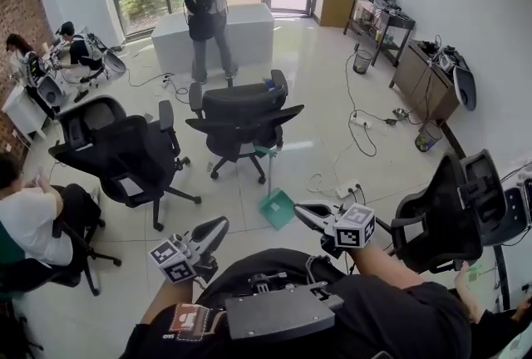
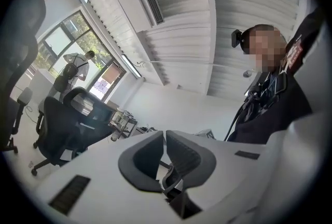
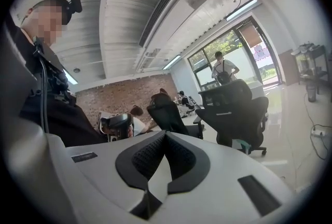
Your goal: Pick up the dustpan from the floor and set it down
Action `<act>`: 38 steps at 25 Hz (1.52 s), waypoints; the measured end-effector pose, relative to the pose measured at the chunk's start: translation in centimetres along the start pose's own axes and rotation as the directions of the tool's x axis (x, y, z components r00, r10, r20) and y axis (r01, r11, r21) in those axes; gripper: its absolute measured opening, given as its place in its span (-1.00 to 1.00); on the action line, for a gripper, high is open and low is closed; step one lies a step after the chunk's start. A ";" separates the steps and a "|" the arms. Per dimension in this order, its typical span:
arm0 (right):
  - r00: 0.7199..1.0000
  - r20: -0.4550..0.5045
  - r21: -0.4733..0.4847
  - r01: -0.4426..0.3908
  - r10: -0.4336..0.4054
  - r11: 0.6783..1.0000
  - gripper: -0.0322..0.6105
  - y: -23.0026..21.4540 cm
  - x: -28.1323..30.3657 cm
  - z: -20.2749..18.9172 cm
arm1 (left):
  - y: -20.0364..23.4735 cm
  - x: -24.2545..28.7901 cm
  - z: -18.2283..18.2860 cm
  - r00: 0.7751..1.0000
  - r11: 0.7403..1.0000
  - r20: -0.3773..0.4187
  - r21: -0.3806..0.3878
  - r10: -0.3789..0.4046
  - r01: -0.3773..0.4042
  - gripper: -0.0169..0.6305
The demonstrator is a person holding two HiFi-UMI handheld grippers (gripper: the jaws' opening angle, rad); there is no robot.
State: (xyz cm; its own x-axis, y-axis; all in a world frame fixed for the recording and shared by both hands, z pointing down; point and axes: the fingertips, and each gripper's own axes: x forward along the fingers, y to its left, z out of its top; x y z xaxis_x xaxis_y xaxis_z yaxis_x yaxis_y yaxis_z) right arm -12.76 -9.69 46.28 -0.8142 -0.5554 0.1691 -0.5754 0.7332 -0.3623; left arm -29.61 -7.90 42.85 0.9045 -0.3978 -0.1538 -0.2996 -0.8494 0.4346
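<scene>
A teal dustpan (image 1: 277, 209) lies on the pale floor in front of me, its handle rising toward the black office chair (image 1: 239, 120) behind it. In the right gripper view a bit of the teal dustpan (image 3: 241, 145) shows under that chair. My right gripper (image 1: 301, 211) is held just right of the pan and above it, jaws shut on nothing. My left gripper (image 1: 218, 226) hangs lower left of the pan, apart from it, jaws also shut and empty. Both pairs of jaws meet at the tips in their own views, the left gripper (image 2: 165, 133) and the right gripper (image 3: 165, 134).
A second black chair (image 1: 125, 154) stands to the left and a third (image 1: 445, 212) close at my right. Cables and a power strip (image 1: 347, 189) lie on the floor right of the pan. People sit at the left; one person (image 1: 204, 0) stands at a white counter.
</scene>
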 end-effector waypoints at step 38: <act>0.876 -0.469 -0.208 0.017 -0.115 0.978 -0.05 -61.6 27.3 -12.7 | 37.0 24.6 -6.3 0.939 0.939 -0.169 -0.118 0.300 -0.322 -0.88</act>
State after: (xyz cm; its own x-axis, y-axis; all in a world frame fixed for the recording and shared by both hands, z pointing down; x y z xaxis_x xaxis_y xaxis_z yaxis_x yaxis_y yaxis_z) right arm -0.50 -65.00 84.87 -0.6833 -0.3867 0.6193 -0.5924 0.7895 -0.1606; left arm -16.51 -46.93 60.77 0.8105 -0.5696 0.1364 -0.5367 -0.6290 0.5625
